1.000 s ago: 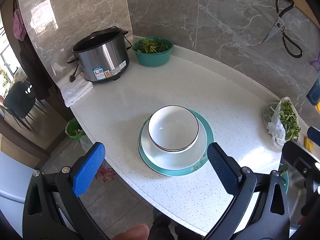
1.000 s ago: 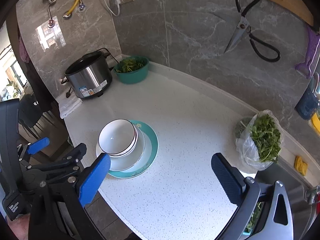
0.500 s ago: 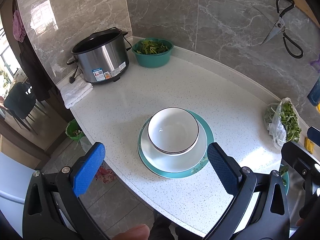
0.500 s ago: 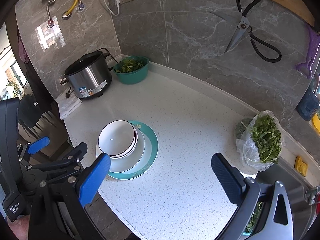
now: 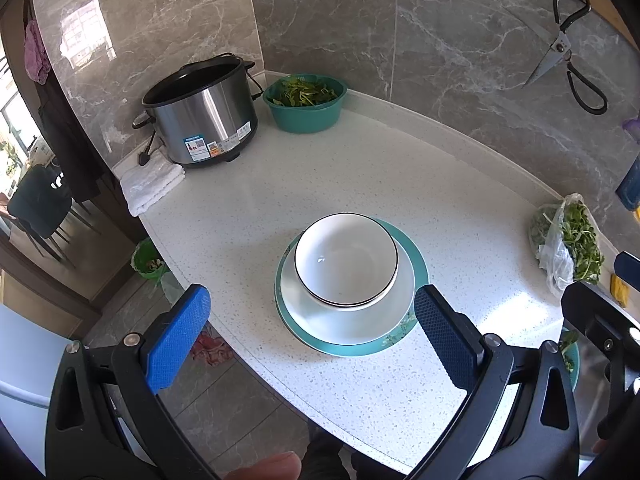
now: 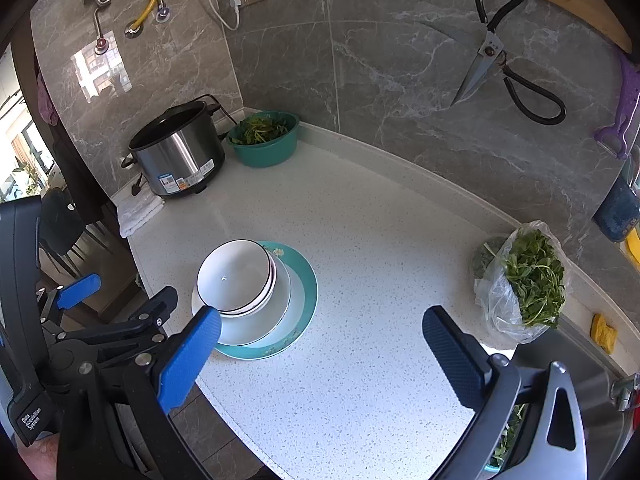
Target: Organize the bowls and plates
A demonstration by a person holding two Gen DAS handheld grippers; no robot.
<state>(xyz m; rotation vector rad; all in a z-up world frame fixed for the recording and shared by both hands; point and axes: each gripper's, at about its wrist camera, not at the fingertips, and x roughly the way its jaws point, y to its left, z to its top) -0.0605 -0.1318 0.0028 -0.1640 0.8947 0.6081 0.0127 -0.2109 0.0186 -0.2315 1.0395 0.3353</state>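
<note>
Jaws: both pairs spread wide and holding nothing; I have my left gripper (image 5: 312, 336) and right gripper (image 6: 320, 352) raised above the tabletop (image 5: 400, 184).
Stack: two nested white bowls (image 5: 346, 258) sit on a white plate (image 5: 348, 316), itself on a teal plate (image 5: 416, 256), near the front edge of the tabletop.
Key relation: the stack lies straight ahead of and just below my left jaws, centred between them; from my right gripper it sits well off to the left, beside the left finger.
Nearer hand: the left, by my reading.
Surroundings: a cooker (image 6: 178, 156) and a green basin (image 6: 266, 140) stand well apart at the back, bagged greens (image 6: 524, 280) off to the right.
Progress: stacking looks complete to me.
</note>
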